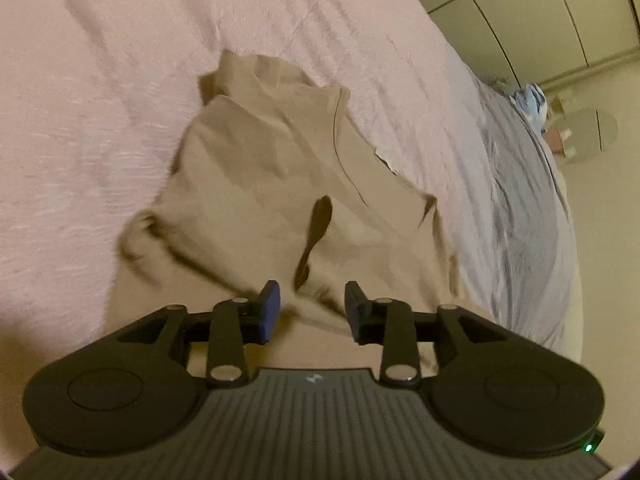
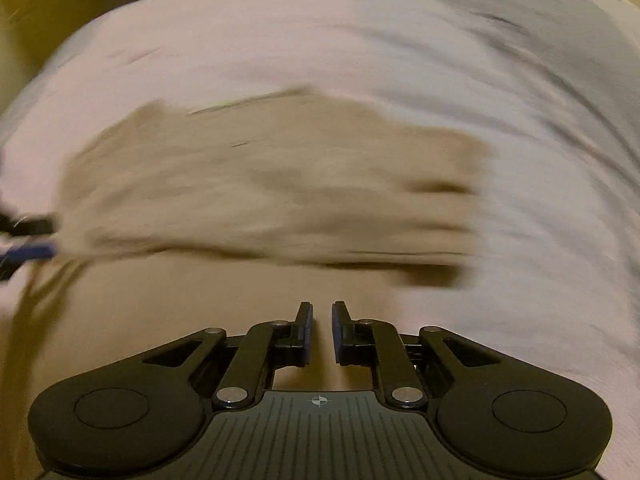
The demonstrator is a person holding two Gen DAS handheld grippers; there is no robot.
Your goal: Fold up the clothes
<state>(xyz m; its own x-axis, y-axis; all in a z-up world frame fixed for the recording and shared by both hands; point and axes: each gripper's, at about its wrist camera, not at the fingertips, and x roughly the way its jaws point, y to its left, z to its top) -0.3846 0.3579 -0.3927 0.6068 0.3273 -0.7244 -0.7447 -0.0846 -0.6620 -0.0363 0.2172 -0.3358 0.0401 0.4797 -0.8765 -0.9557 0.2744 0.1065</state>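
A beige shirt lies crumpled on the pink bedsheet. My left gripper hovers over the shirt's near edge, open and empty. In the right wrist view the shirt is motion-blurred, spread across the sheet. My right gripper is in front of the shirt's near edge, apart from it, its jaws a narrow gap apart with nothing between them. The left gripper's fingers show at the shirt's left end in that view.
A blue-grey cover hangs over the bed's right side. Beyond it are floor, slippers, a light blue cloth and wardrobe doors.
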